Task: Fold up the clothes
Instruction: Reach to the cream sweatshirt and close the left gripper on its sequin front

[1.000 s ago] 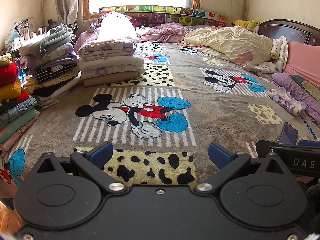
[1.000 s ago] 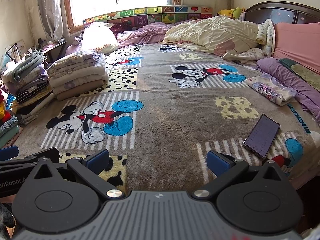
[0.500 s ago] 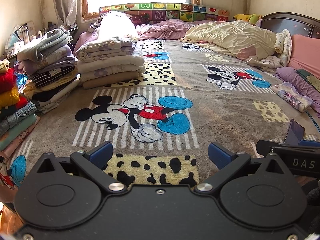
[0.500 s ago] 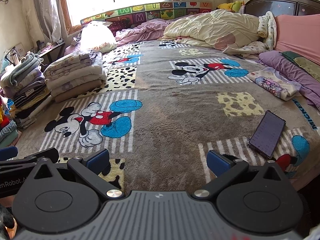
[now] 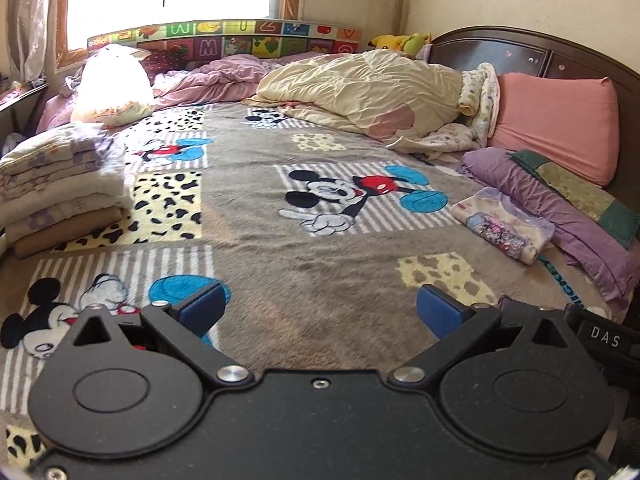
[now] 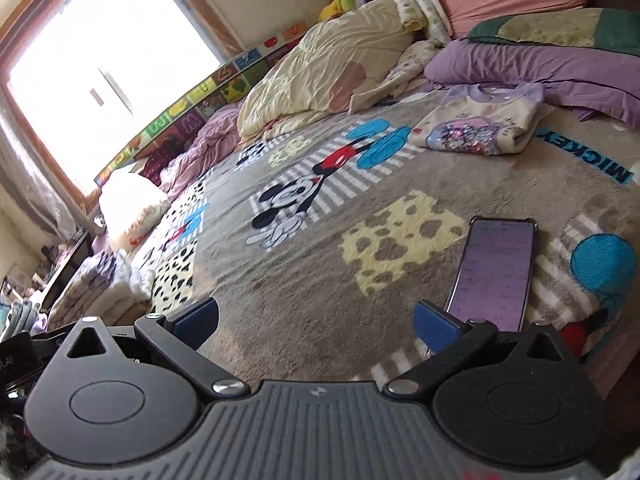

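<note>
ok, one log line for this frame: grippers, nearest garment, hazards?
left gripper: open, empty | right gripper: open, empty | folded sequin shirt: untouched | phone: beside right finger

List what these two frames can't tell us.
- Phone: screen text too small, right wrist view; hidden behind the right hand-held gripper's body in the left wrist view.
- Folded stack: cut off by the left edge, left wrist view.
- Window: overexposed, nothing outside readable.

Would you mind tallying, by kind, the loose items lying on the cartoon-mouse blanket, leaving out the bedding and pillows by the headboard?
Phone: 1
Folded child's top with a sequin picture: 1
Stack of folded blankets: 1
White plastic bag: 1
Total: 4
Both grippers, left and right, have their jaws open and hold nothing.
</note>
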`<act>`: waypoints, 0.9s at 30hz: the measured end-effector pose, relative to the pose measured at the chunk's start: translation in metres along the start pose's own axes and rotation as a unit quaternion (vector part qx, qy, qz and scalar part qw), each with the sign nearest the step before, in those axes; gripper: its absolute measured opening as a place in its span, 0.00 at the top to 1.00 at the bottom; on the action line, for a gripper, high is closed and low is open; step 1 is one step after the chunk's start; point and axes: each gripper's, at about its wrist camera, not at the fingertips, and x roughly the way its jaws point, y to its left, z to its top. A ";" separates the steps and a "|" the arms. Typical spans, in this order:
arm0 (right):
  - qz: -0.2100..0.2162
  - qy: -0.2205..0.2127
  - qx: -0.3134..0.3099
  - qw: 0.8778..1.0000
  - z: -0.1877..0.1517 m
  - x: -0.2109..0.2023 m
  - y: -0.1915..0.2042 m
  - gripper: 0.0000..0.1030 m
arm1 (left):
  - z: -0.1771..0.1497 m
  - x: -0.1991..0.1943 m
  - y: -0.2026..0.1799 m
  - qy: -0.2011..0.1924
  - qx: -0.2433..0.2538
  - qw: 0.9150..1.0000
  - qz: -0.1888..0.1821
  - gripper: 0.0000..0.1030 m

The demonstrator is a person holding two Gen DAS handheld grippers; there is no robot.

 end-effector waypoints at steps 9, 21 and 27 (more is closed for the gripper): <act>-0.056 -0.151 0.090 0.983 0.088 0.050 -0.121 0.00 | 0.047 0.119 -0.093 0.032 0.035 0.993 -0.110 0.00; -0.060 -0.151 0.230 0.960 0.090 0.102 -0.234 0.00 | 0.079 0.276 -0.217 0.044 0.073 0.974 -0.209 0.27; -0.034 -0.144 0.280 0.949 0.086 0.116 -0.253 0.02 | 0.068 0.357 -0.268 0.077 0.098 0.970 -0.210 0.48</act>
